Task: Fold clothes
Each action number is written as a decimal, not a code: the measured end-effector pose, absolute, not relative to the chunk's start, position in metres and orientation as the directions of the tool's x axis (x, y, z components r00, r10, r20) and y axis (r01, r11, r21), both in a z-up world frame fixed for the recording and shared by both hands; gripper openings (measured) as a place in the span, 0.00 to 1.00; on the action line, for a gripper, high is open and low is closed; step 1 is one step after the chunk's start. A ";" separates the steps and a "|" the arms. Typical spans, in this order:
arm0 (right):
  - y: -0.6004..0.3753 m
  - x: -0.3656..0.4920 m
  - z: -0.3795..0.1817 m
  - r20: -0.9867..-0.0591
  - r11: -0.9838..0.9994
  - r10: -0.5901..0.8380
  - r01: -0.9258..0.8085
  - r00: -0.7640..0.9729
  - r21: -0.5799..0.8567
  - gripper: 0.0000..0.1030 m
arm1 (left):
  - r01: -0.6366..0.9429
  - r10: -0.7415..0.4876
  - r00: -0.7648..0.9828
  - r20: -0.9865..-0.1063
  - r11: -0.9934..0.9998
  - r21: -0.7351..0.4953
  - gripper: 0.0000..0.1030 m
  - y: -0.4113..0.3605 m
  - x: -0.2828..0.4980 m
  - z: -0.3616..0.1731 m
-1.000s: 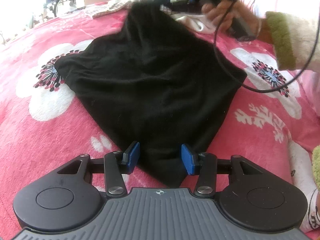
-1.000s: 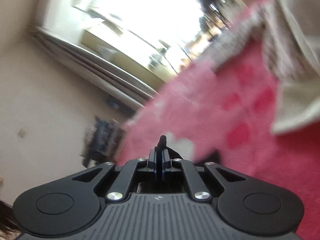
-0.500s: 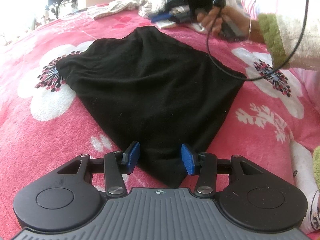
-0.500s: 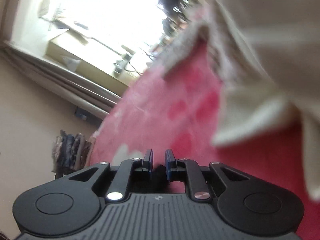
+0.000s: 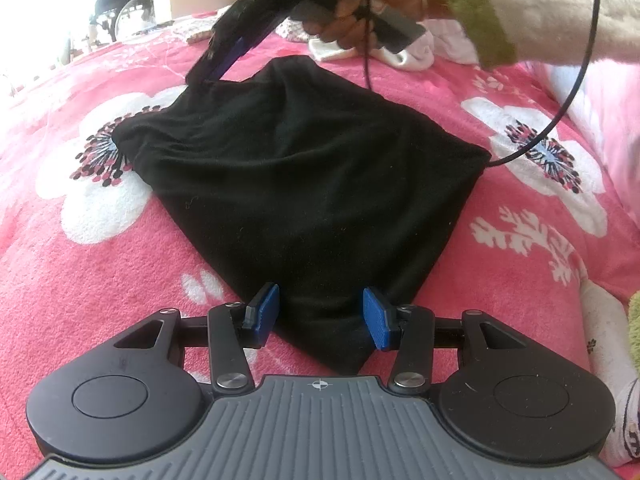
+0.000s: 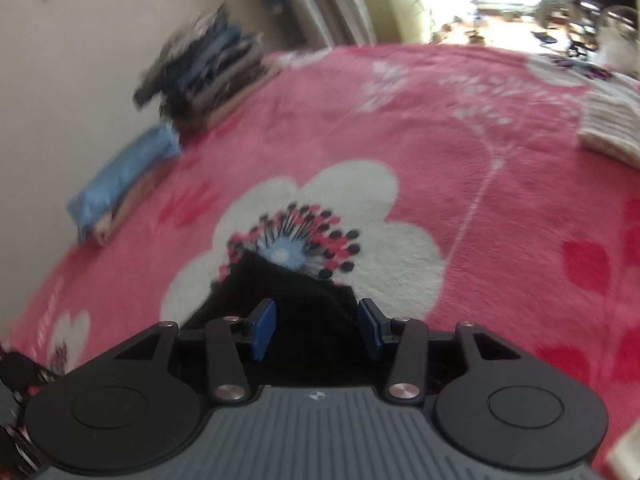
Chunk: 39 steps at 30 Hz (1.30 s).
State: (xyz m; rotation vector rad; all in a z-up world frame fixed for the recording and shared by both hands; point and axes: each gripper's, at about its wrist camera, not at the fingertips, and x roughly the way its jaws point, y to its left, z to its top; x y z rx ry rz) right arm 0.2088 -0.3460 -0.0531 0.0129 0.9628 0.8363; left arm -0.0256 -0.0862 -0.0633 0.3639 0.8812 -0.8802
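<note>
Lying rumpled on fleecy floral blanket, black garment; both grippers' jaws apart.

Two black handheld grippers with blue pads, and a person in a fleecy cream sleeve.

The left gripper has a ribbed grey body with a small crosshair mark, two round black lobes, black link arms with silver screws, and ridged blue pads. The right gripper is built the same, with a small round emblem on its grey body. The hand comes out of a cream sleeve with a green cuff; a black cable loops below it.
</note>
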 end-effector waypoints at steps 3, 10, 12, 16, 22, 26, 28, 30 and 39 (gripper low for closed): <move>-0.338 0.202 -0.053 -0.712 0.674 0.636 -0.663 0.296 0.326 0.04 | 0.793 -0.517 0.329 -0.790 0.605 -0.065 0.45 -0.085 -0.026 -0.064; -0.335 0.206 -0.055 -0.597 0.647 0.719 -0.658 0.356 0.386 0.04 | 0.796 -0.515 0.332 -0.791 0.603 -0.059 0.45 -0.082 -0.028 -0.063; -0.329 0.213 -0.071 -0.642 0.685 0.671 -0.641 0.371 0.346 0.04 | 0.795 -0.513 0.333 -0.791 0.604 -0.056 0.45 -0.081 -0.029 -0.063; -0.346 0.223 -0.081 -0.671 0.766 0.610 -0.532 0.421 0.361 0.16 | 0.793 -0.509 0.337 -0.792 0.607 -0.053 0.45 -0.081 -0.030 -0.063; -0.356 0.197 -0.035 -0.586 0.750 0.645 -0.554 0.490 0.362 0.16 | 0.788 -0.508 0.334 -0.794 0.613 -0.060 0.45 -0.080 -0.030 -0.062; -0.300 0.182 -0.039 -0.669 0.654 0.661 -0.698 0.340 0.292 0.16 | 0.789 -0.506 0.339 -0.793 0.613 -0.054 0.45 -0.079 -0.031 -0.062; -0.268 0.186 -0.058 -0.746 0.674 0.581 -0.706 0.326 0.217 0.13 | 0.786 -0.503 0.342 -0.794 0.616 -0.052 0.45 -0.078 -0.032 -0.061; -0.242 0.191 -0.073 -0.792 0.694 0.516 -0.701 0.325 0.164 0.07 | 0.783 -0.500 0.345 -0.795 0.620 -0.050 0.46 -0.078 -0.033 -0.061; -0.265 0.207 -0.025 -0.765 0.735 0.570 -0.603 0.301 0.310 0.17 | 0.760 -0.491 0.332 -0.805 0.645 -0.080 0.46 -0.073 -0.032 -0.059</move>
